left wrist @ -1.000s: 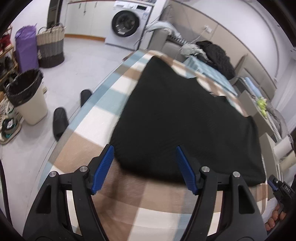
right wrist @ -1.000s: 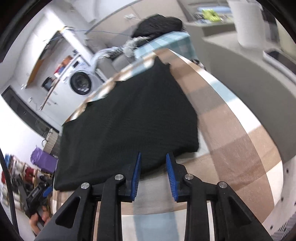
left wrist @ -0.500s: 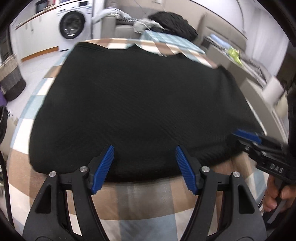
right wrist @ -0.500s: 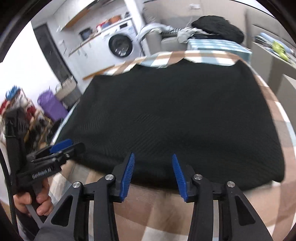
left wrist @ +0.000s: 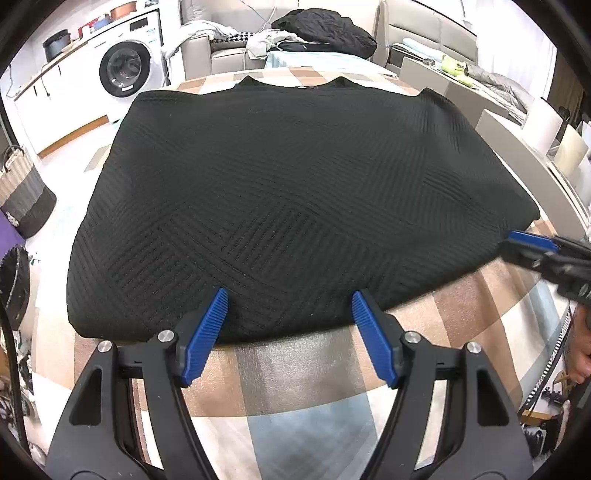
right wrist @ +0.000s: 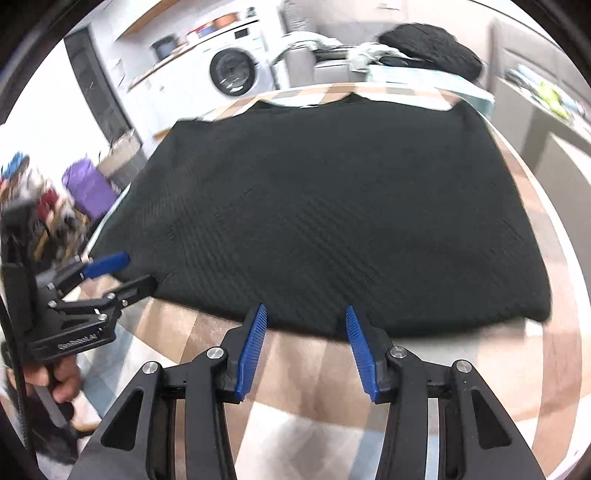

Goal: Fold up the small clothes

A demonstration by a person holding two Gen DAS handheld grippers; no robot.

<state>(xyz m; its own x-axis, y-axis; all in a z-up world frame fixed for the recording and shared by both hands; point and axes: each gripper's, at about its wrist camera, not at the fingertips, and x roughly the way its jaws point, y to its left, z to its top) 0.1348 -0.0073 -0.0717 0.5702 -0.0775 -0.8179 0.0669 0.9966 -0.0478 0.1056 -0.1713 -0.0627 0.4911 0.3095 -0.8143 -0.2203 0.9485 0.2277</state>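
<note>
A black knit top [left wrist: 295, 184] [right wrist: 332, 203] lies flat on the checked tablecloth [left wrist: 295, 373] [right wrist: 314, 369], neckline at the far side. My left gripper [left wrist: 288, 299] is open, its blue pads [left wrist: 218, 314] straddling the near hem's left part without pressing on it. In the right wrist view the left gripper [right wrist: 110, 273] shows at the hem's left corner. My right gripper [right wrist: 306, 310] is opening its jaws at the hem's right part; the fingertips reach the cloth edge, and the pads are not pinching anything. The right gripper [left wrist: 532, 243] enters the left wrist view from the right.
A washing machine [left wrist: 122, 70] stands at the back left and a sofa piled with clothes [left wrist: 325, 26] behind the table. A woven basket [left wrist: 22, 195] and a purple bag [right wrist: 86, 188] are on the floor at left. A grey counter [left wrist: 517, 140] runs along the right.
Both grippers swung round from the garment's corners to face its near hem squarely. The right jaws have widened. Each gripper has come into the other's view.
</note>
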